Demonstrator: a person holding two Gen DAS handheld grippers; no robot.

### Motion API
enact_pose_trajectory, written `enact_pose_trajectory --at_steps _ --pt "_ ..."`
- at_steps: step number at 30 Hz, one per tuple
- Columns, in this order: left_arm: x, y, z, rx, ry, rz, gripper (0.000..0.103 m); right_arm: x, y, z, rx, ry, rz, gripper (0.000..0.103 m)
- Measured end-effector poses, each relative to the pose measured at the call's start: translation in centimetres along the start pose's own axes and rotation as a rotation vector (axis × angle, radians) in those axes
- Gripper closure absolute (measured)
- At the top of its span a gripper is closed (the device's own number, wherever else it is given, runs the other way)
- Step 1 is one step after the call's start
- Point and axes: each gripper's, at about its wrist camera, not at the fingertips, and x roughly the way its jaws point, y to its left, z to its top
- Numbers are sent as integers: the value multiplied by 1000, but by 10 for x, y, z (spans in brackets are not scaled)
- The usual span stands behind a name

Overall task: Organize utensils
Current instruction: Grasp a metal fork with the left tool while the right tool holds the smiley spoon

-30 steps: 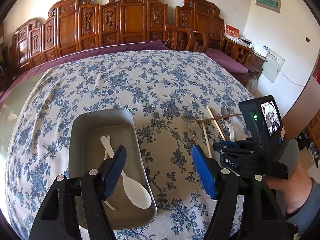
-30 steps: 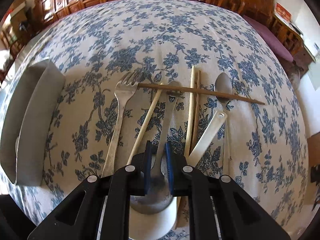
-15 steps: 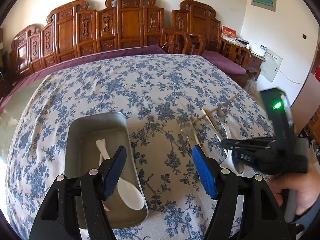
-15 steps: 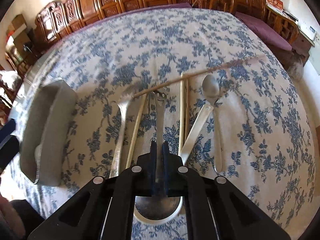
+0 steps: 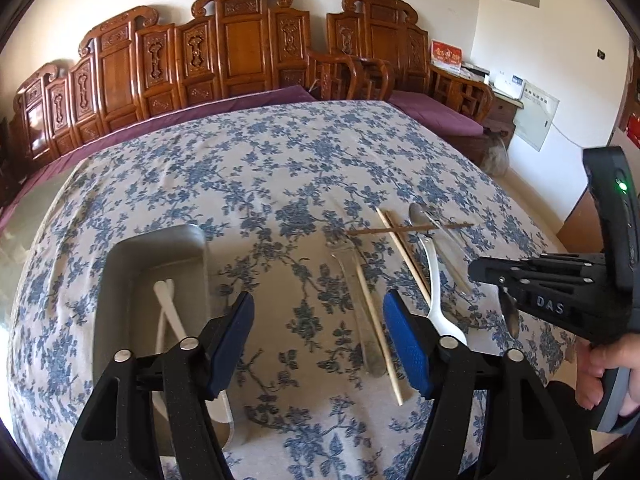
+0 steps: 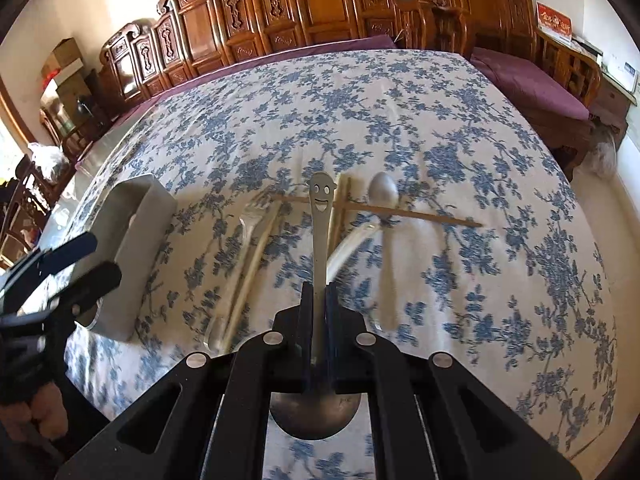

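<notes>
**Metal spoon lifted clear of the row of utensils**

The right gripper (image 6: 319, 322) is clamped on the handle of a metal spoon (image 6: 319, 240). The spoon's bowl sits close under the camera and its handle, with a smiley face cut into the tip, points away over the table, raised above the cloth.

The left gripper (image 5: 318, 344) hangs above the flowered tablecloth (image 5: 280, 168) with its blue pads (image 5: 404, 344) well apart and nothing between them; its jaws have just closed a little. Just to its left lies a grey metal tray (image 5: 120, 280) holding white plastic spoons (image 5: 168, 308).

On the cloth to the right of the tray lie the remaining utensils side by side: a fork (image 6: 249, 220), pale chopsticks (image 6: 256, 256), a white plastic spoon (image 5: 434, 280) and a second metal spoon (image 6: 383, 192). A dark chopstick (image 6: 400, 212) lies crosswise over their far ends.

A hand (image 5: 608, 376) grips the right tool at the edge of the left view.
</notes>
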Motion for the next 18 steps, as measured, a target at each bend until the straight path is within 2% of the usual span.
enact_pose_trajectory --at_steps 9,14,18 --pt "53 -23 6 16 107 -12 67 9 -34 -11 -16 2 -2 96" --pt "88 -25 14 -3 163 -17 74 10 -41 -13 -18 5 -8 96" --pt "114 -26 21 -12 195 -4 75 10 -43 -11 -13 1 -3 96"
